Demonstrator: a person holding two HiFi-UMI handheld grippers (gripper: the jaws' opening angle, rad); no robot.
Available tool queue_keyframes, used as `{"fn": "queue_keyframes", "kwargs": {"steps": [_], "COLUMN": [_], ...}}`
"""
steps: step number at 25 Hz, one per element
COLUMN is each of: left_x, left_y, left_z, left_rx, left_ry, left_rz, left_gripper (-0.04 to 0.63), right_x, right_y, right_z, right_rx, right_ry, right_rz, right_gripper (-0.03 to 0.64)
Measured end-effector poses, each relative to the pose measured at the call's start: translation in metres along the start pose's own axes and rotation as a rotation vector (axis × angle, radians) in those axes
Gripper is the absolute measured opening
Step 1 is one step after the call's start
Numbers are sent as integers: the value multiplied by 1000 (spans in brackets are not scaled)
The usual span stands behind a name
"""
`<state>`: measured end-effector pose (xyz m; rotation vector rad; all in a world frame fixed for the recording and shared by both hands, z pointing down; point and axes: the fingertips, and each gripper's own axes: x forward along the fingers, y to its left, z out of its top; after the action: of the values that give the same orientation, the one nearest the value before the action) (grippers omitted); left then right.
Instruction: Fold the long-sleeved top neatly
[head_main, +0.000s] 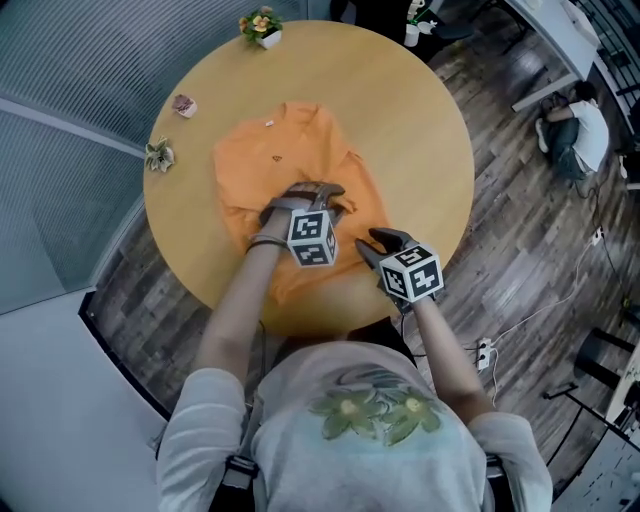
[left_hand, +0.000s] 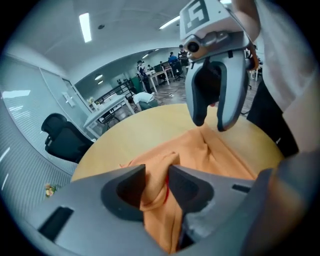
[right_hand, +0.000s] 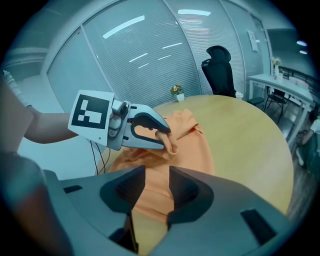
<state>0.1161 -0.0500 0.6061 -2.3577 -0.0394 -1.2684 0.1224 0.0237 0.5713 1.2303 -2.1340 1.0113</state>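
Table of round pale wood bearing rumpled orange long-sleeved top, left gripper pinching a raised fold, right gripper jaws apart over its near edge, black office chair only in gripper views.

The room is evenly lit by ceiling strip lights; shadows are kept soft. Both gripper views are bent by fisheye distortion, darkened at the corners and slightly blurred.

Matt cloth top; seemingly wooden table

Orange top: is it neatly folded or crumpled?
Crumpled: the orange top lies in an uneven, wrinkled heap on the table, edges not aligned.
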Motion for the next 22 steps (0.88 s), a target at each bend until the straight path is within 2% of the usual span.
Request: {"fn": "queue_keyframes", "kwargs": {"steps": [5, 7, 9, 11, 15, 19, 22], "left_x": [-10, -18, -25, -27, -20, -12, -9], "left_y": [-4, -5, -6, -10, -17, -19, -21], "left_z": [3, 7, 10, 13, 14, 17, 17], "left_rx": [-242, -308, -345, -350, -283, -239, -214], "left_ry": [-48, -79, -103, -108, -81, -67, -55], "left_rz": [-14, -5, 7, 11, 7, -5, -13], "left_gripper": [215, 245, 249, 249, 249, 249, 249], "right_x": [-4, -2, 1, 4, 20, 58, 73], "right_y": [-11, -14, -15, -17, -24, -23, -11], "right_z": [-7, -6, 0, 10, 39, 45, 39], "right_rx": [17, 11, 7, 24, 59, 88, 105], "right_ry": [12, 17, 11, -19, -50, 80, 172], "right_rz": [8, 14, 25, 47, 116, 284, 421], "right_gripper": [160, 160, 160, 160, 188, 206, 191]}}
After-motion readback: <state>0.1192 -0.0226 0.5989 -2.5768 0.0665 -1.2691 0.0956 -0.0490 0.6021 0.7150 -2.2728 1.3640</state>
